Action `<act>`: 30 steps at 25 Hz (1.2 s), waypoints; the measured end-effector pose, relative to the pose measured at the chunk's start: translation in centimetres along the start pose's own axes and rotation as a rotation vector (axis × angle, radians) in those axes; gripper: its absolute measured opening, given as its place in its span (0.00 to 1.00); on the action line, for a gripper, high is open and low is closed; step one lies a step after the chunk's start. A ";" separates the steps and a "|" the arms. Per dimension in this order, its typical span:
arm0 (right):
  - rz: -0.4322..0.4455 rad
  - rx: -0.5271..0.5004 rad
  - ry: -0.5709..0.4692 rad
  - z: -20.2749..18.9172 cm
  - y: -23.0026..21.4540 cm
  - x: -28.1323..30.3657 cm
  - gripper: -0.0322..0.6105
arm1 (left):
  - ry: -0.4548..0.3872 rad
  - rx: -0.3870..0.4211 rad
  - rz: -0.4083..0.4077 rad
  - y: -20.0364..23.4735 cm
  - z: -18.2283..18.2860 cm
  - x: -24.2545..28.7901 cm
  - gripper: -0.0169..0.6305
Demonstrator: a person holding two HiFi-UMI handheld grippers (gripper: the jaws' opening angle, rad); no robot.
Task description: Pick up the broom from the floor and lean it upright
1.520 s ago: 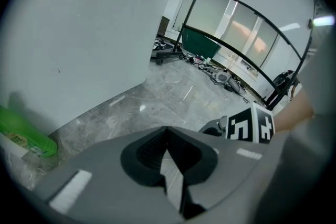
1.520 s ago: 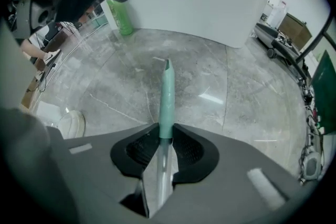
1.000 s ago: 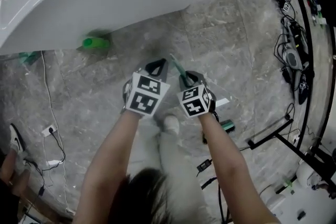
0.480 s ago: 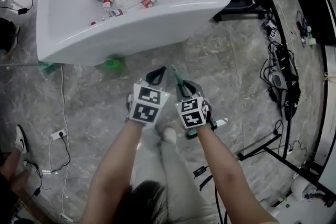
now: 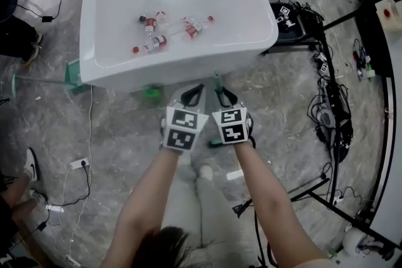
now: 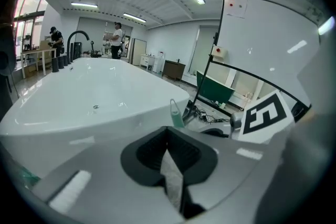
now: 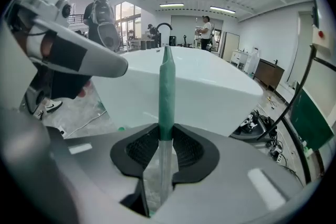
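My head view looks steeply down on the left gripper (image 5: pixel 191 95) and right gripper (image 5: pixel 221 96). Each gripper view sits close behind its own fingers (image 6: pixel 144 152), looking past them; all share the bathtub (image 5: pixel 182 69) beyond.

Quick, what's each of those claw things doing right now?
Left gripper: jaws closed, nothing between them.
Right gripper: jaws closed on the broom handle.

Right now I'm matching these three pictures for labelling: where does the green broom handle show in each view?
Head view: the green broom handle pokes up at centre, gripped by the right gripper, in front of the glossy white bathtub.
Left gripper view: its tip stands just above the jaws, near centre.
Right gripper view: upright in the middle, clamped between the jaws.
Shared landmark: the bathtub, behind the handle in every view.
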State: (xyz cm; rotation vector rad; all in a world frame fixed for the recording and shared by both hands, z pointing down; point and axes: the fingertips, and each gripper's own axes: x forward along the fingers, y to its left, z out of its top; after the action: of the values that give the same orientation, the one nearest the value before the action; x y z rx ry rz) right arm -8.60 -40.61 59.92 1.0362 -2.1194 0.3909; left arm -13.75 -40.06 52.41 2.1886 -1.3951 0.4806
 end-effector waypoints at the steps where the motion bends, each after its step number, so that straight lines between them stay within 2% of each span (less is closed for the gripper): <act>1: 0.001 0.004 -0.010 1.1 0.0 0.2 0.18 | -0.005 0.000 0.003 0.3 0.5 -0.1 0.03; 6: 0.000 0.058 -0.086 6.5 -0.4 1.3 0.19 | -0.044 0.017 0.025 1.9 3.4 -0.1 0.03; 12: -0.017 0.077 -0.134 10.2 -0.8 3.2 0.19 | -0.070 -0.038 0.064 5.1 4.5 -0.5 0.03; 18: -0.024 0.093 -0.154 10.9 -1.1 4.1 0.20 | -0.046 -0.005 0.063 6.1 3.7 -0.7 0.03; 27: -0.022 0.029 -0.177 11.7 -0.7 4.4 0.20 | -0.053 -0.016 0.069 6.7 3.7 -0.6 0.03; 28: -0.022 0.029 -0.182 11.8 -0.8 4.5 0.20 | -0.053 -0.015 0.068 6.7 3.8 -0.5 0.03; 30: -0.006 0.038 -0.183 12.0 -0.8 4.5 0.28 | -0.051 -0.012 0.070 6.6 3.8 -0.6 0.03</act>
State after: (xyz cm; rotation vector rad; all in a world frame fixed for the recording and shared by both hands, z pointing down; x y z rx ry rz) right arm -15.59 -50.14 54.92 1.1369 -2.2776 0.3463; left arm -19.87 -44.19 50.42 2.1619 -1.5017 0.4434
